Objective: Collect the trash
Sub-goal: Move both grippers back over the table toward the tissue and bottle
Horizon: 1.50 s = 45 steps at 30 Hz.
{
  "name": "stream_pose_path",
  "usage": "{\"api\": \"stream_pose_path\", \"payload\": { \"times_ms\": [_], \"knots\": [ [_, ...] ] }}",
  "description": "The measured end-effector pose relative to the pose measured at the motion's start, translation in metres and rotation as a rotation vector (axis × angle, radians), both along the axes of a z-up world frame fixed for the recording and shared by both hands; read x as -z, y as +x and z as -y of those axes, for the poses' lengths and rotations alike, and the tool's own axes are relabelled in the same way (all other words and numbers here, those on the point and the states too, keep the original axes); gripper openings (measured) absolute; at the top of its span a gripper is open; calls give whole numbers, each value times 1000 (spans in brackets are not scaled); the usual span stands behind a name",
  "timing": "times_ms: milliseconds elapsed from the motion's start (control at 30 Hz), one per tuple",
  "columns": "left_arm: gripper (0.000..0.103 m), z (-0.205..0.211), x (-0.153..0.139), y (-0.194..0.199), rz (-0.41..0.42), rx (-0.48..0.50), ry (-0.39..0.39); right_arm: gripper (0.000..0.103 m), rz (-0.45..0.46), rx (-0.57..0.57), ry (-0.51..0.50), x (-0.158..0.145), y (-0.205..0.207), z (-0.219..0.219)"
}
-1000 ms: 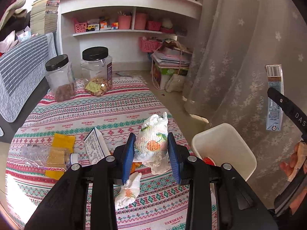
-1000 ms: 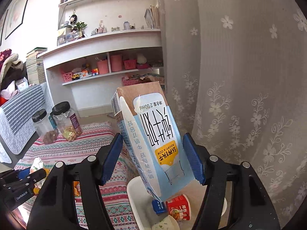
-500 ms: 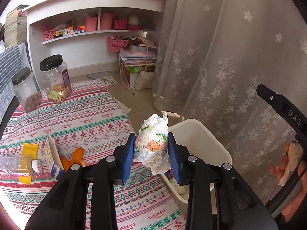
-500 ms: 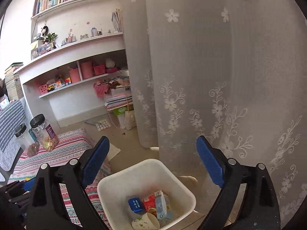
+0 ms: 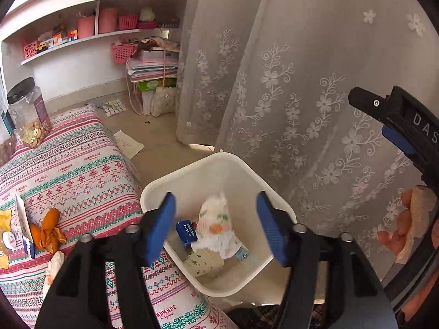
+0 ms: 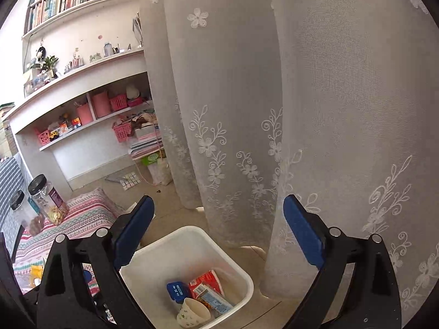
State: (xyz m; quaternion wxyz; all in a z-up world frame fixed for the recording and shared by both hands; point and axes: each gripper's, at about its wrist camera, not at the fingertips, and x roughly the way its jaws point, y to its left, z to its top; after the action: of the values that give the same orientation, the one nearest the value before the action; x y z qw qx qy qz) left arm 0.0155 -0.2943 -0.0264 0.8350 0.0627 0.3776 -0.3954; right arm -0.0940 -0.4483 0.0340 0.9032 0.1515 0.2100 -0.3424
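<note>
Left claw [image 5: 216,224]: jaws spread apart, just opened, nothing pressed between the blue pads; it hangs over the white bin [image 5: 153,189]. The crumpled printed wrapper [image 5: 215,226] appears in the gap between the pads, clear of both and blurred, and seems to be dropping into the bin or already among the litter there, beside a small blue box [image 5: 185,229]. To the left, on the patterned cloth surface [image 5: 82,170], trash remains to be collected: an orange peel [image 5: 46,230], a yellow packet [image 5: 4,216] and a white wad [image 5: 53,264].

Right claw [image 6: 216,235]: jaws wide apart and empty, just widened further, held above the same bin, where a carton [image 6: 211,296] and a paper cup [image 6: 192,312] lie.

Risk, as a judgement: the bin stands right against the lace curtain [image 5: 288,96]; either claw swinging away could snag the fabric or knock the rim and tip the bin. Light pieces dropped from above may drift and miss the opening.
</note>
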Motion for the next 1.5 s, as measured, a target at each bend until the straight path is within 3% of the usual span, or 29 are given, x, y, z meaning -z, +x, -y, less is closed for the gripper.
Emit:
{"api": "stream_pose_path", "payload": {
  "times_ms": [167,600,933,1500],
  "knots": [
    [73,-7,-1,0,31,-22,45,95,-2,-12,9,0,5,-5],
    [90,-74,-14,32,100,-267,109,96,-124,-122,-79,9,48,-59],
    [91,-137,-8,58,83,-404,149,96,-202,-231,-128,21,84,-110],
    [92,-227,5,95,19,-555,201,96,-276,-421,-194,40,139,-200]
  ]
}}
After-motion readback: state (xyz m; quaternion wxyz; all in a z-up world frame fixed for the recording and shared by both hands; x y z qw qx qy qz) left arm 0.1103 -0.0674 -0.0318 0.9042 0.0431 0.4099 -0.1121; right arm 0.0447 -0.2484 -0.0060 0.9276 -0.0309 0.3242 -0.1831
